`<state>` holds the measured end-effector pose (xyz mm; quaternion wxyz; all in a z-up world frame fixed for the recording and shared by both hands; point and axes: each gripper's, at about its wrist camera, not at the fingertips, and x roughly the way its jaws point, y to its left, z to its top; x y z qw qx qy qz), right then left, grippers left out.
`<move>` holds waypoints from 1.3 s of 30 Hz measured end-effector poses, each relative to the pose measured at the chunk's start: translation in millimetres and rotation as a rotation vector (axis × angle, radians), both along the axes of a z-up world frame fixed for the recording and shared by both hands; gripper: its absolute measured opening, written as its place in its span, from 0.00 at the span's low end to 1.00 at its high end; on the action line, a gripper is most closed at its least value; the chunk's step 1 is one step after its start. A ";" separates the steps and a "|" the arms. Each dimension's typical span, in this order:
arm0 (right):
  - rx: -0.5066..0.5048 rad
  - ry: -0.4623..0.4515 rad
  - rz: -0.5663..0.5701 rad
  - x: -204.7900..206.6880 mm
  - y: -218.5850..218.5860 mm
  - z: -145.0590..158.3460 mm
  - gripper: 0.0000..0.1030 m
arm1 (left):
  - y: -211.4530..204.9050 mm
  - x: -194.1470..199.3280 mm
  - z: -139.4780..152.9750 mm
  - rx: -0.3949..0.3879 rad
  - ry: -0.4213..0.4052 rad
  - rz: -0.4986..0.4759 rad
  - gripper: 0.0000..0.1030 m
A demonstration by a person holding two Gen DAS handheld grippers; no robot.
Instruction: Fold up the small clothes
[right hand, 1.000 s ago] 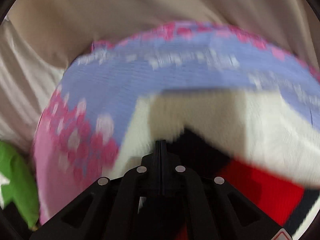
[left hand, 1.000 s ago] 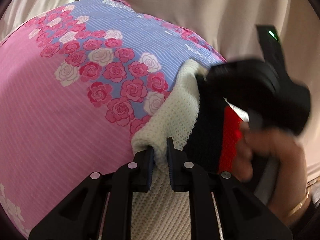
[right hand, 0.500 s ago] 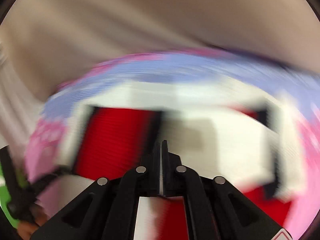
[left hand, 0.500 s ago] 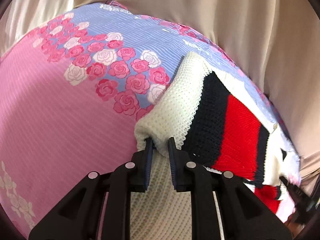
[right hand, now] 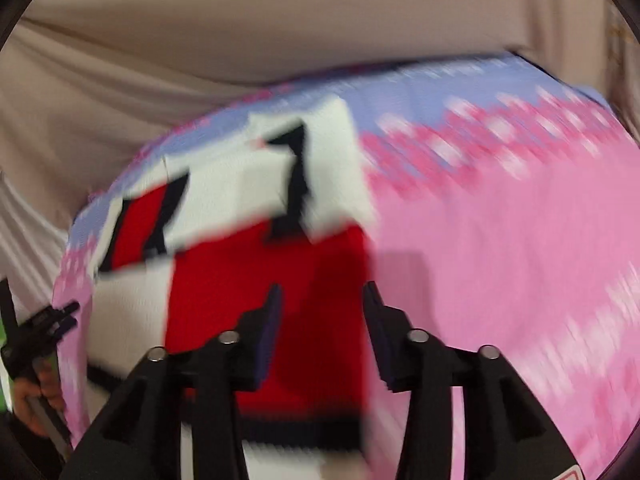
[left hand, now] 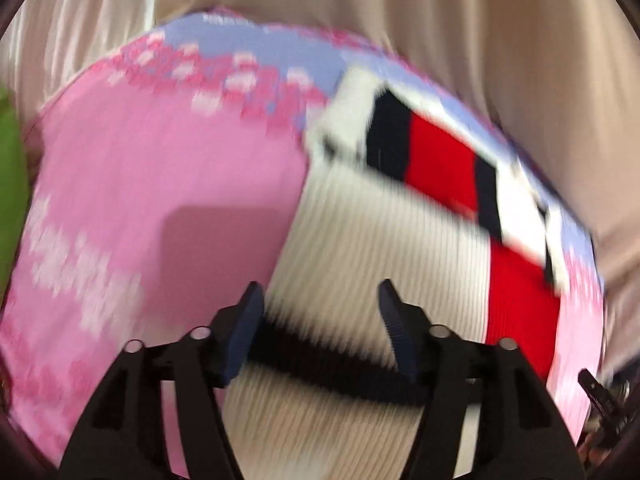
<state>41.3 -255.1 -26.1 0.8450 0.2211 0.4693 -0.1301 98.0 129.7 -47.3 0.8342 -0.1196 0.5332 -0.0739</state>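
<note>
A small knit sweater [left hand: 372,232], white with red and navy blocks, lies flat on the pink and lilac floral sheet [left hand: 168,160], with a folded part across its far end. My left gripper [left hand: 320,296] hangs over its white left part. The jaws are opening and nothing is between the pads. In the right wrist view the sweater [right hand: 224,280] fills the left half. My right gripper [right hand: 321,292] hovers over its red right edge, jaws also opening and empty. The left gripper [right hand: 44,320] shows at that view's left edge, and the right gripper [left hand: 600,392] at the left view's lower right. Both views are motion-blurred.
Beige draped cloth [left hand: 400,20] hangs behind the sheet's far edge. A green thing [left hand: 8,184] sits at the left border. A hand [right hand: 32,396] holds the left gripper's handle. Bare pink sheet [right hand: 520,260] lies to the right of the sweater.
The left gripper has let go of the white knit edge, spread its jaws and drawn back. The right gripper has swept across the sweater to its red side and come open.
</note>
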 end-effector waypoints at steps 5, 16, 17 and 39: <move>0.107 0.127 0.025 -124.1 17.5 -29.4 0.46 | 37.8 -83.2 -30.3 -0.054 0.190 0.005 0.63; 0.246 0.150 0.194 -148.5 99.6 -71.0 0.53 | 32.2 -109.8 -40.6 -0.186 0.234 0.031 0.29; 0.248 0.140 0.185 -143.0 98.9 -71.7 0.51 | 29.8 -107.0 -41.0 -0.192 0.247 0.027 0.22; 0.264 0.277 0.295 -254.5 85.1 24.3 0.05 | 36.5 -173.7 94.1 -0.197 0.211 -0.313 0.08</move>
